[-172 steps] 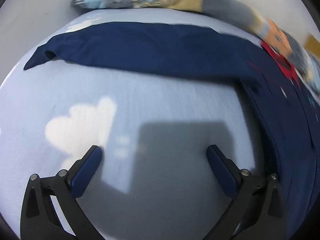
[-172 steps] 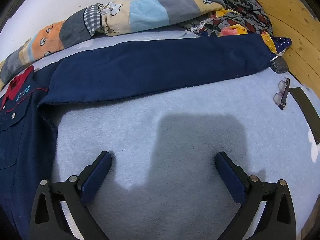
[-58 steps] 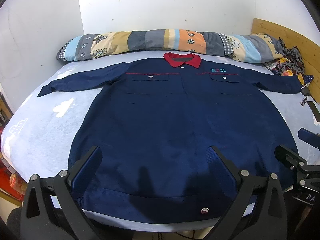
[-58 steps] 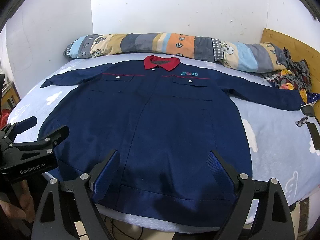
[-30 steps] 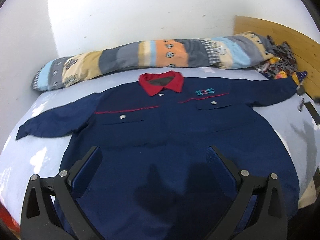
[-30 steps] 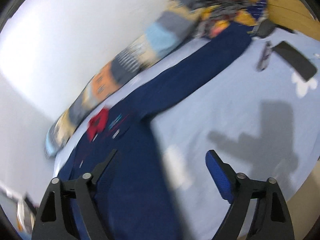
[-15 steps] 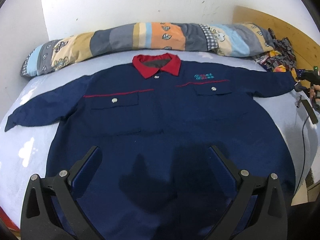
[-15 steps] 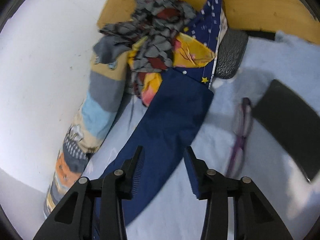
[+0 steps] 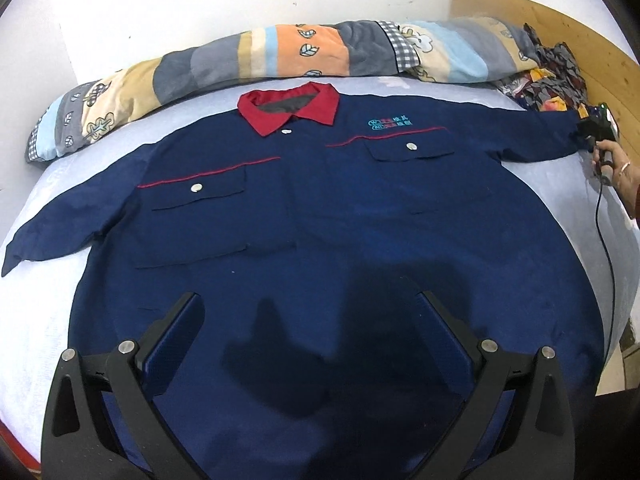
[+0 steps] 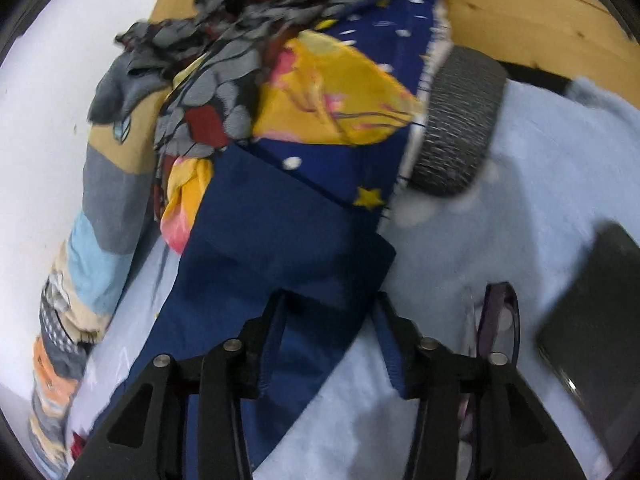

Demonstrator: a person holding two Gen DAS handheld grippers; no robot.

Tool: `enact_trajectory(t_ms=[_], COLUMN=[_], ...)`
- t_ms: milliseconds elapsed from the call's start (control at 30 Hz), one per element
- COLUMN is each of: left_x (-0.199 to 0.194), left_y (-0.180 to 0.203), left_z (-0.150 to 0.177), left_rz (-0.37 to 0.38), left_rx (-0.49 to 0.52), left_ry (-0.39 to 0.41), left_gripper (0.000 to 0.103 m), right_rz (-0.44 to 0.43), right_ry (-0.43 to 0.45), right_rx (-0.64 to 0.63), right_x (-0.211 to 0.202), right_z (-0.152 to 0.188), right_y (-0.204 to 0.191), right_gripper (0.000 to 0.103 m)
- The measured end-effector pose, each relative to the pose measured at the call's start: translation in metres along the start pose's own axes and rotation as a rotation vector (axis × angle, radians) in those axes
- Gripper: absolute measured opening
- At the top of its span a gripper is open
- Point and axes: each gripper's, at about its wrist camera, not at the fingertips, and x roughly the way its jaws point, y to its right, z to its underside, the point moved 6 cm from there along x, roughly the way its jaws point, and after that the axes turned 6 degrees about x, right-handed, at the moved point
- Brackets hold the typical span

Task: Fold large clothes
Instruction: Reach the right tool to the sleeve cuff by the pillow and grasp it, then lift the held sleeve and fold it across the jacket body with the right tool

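White walls [image 9: 180, 12] stand behind a bed with a soft light blue cover [image 9: 36, 308]. At one end is a wooden board [image 9: 552, 28]. Along the wall lies a long patchwork pillow [image 9: 280, 54], with a heap of bright clothes [image 10: 280, 80] at its end.

On the bed a big dark blue shirt [image 9: 320, 208] with a red collar [image 9: 288, 110] lies flat, front up, both sleeves out to the sides.

At the near end the left gripper [image 9: 310, 312] hangs over the bottom half of the shirt. Its fingers [image 9: 176, 336] stand wide apart, with nothing between them.

Far off at the shirt's right cuff [image 10: 288, 248], the right gripper [image 10: 328, 312] has its fingers on either side of the cuff's near edge, still a little apart. Its jaws have just been closing and the blue cloth is between them. The blurry picture does not show if the pads press it yet. In the left camera a hand [image 9: 612, 160] holds this gripper at the sleeve's end.

Just beside that gripper lie purple glasses [image 10: 500, 320], then a flat black thing [image 10: 592, 344]. A round grey woven thing [image 10: 456, 120] sits near the heap.

A second ago the right camera saw the whole sleeve from far away. Now the cuff fills its middle. The left camera's view has barely changed, though now the hand shows at the sleeve's end.
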Motion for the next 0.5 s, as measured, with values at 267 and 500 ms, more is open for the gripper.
enact_trajectory(t_ms=[267, 500], left_x=[-0.004, -0.021], left_y=[0.000, -0.014], left_z=[-0.002, -0.005], left_rz=[0.002, -0.022], left_rx=[-0.025, -0.051], left_ry=[0.014, 0.056], left_gripper=[0.103, 0.103], right_rz=[-0.109, -0.213], right_ry=[0.045, 0.117], right_rx=[-0.108, -0.170], right_x=[-0.052, -0.140], right_z=[-0.001, 0.001], right_y=[-0.024, -0.080], right_gripper=[0.008, 0.008])
